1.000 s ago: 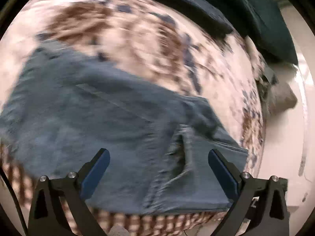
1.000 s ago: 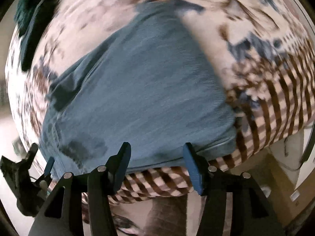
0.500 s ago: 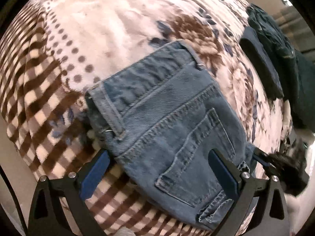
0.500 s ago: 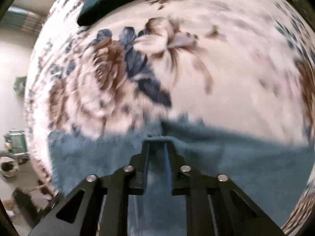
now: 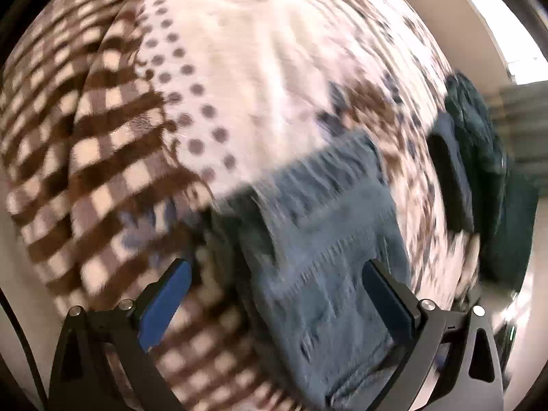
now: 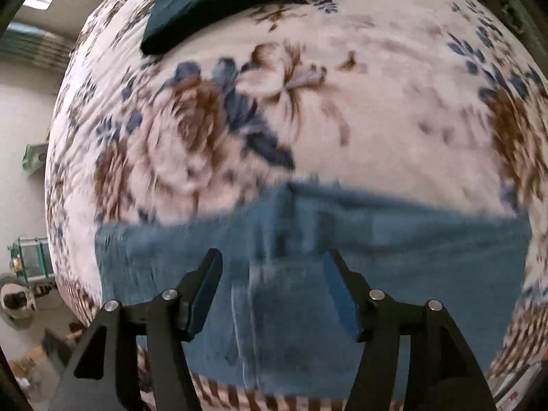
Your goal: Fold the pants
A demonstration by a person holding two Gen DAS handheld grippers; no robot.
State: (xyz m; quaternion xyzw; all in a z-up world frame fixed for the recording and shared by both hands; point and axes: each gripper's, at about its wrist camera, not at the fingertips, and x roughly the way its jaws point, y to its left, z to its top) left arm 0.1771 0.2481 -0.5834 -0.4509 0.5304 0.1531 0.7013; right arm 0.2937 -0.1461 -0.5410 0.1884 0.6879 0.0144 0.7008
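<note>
**Pants folded compact; both grippers free**

Status: jeans (image 6: 342,274) lie on the blanket (image 6: 359,120) near its front edge, as a compact stacked bundle, not spread full length. Judged from the layered edges, main folds appear done; what's left, if anything, is a final fold or tidy-up. Can't confirm layer count, since both views are motion-blurred.

Left gripper (image 5: 274,294): jaws wide apart, nothing between the pads; it hangs over the bundle's end, w/ one finger over the checked border and the other over denim. Right gripper (image 6: 272,291): jaws apart, empty, over the denim mid-section. Contact w/ cloth: cannot tell.

View differences:
- Left wrist: shows the bundle end-on w/ thick stacked edge, plus the checked and dotted blanket border; dark clothes (image 5: 479,171) sit well apart at the far side.
- Right wrist: shows the bundle broadside, its long edge against the floral print, a dark folded item (image 6: 212,7) at the far end, and room floor clutter at left.
</note>
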